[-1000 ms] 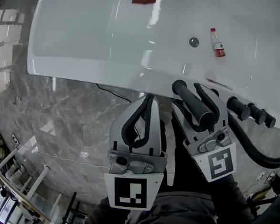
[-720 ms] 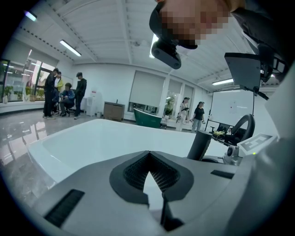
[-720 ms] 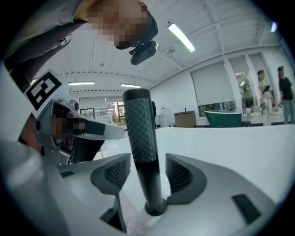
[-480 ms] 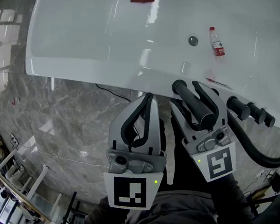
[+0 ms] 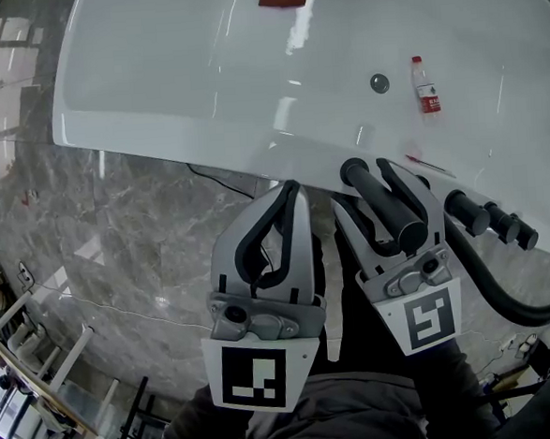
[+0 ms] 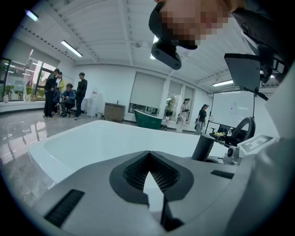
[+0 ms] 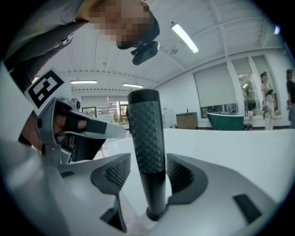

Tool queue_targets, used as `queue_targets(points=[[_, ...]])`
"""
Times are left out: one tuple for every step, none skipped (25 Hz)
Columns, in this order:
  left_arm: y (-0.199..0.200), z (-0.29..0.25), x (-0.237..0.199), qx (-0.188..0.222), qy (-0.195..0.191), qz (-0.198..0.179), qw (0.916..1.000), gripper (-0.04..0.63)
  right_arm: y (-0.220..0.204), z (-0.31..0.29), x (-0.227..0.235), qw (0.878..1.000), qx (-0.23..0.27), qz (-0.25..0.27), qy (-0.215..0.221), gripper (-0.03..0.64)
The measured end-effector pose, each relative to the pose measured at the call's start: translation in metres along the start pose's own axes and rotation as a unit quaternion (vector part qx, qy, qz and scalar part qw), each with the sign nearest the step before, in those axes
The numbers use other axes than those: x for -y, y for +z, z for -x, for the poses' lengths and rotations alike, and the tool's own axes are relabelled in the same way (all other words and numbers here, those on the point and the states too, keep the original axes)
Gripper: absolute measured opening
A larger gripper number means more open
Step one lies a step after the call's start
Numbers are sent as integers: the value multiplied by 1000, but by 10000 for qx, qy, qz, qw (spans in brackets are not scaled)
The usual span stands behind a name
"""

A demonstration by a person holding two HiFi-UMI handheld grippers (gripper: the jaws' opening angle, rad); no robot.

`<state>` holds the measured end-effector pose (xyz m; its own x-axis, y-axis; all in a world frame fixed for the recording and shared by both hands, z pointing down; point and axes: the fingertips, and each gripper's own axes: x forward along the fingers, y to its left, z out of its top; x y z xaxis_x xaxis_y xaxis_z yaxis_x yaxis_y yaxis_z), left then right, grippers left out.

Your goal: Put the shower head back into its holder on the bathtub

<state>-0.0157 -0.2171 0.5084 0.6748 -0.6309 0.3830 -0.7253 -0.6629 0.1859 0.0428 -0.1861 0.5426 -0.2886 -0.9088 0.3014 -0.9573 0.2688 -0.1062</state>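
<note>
Against the bathtub (image 5: 199,69), shower head (image 5: 387,211) stands between parted jaws of right hand-held gripper (image 5: 366,184).

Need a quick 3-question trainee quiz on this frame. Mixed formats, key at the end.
1. True or false: the jaws of the left gripper are closed with nothing between them.
2. What stands between the jaws of the right gripper?
3. Which lies inside the bathtub near the drain?
A) a sponge
B) a bottle with a red label
C) a bar of soap

Key: 1 true; 2 the dark shower head handle; 3 B.
</note>
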Motion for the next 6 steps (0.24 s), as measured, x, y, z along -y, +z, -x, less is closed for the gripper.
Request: queue_targets(points=[[0, 1, 0, 1, 2, 0, 10000, 3, 0, 0, -1, 10000, -6, 4, 11, 235], [0, 1, -1, 1, 3, 0, 10000, 3, 0, 0, -2, 10000, -15, 9, 21, 235], [0, 1, -1, 1, 5, -1, 10000, 3, -1, 0, -2, 10000, -21, 12, 28, 235], [0, 2, 0, 1, 7, -3, 10000, 3, -1, 0, -2, 10000, -23, 13, 31, 235], [0, 2, 0, 2, 10, -5, 10000, 3, -1, 0, -3, 10000, -23, 14, 32, 235], [0, 3, 0, 3, 13, -7, 10000, 3, -2, 1, -3, 10000, -22, 14, 32, 235]])
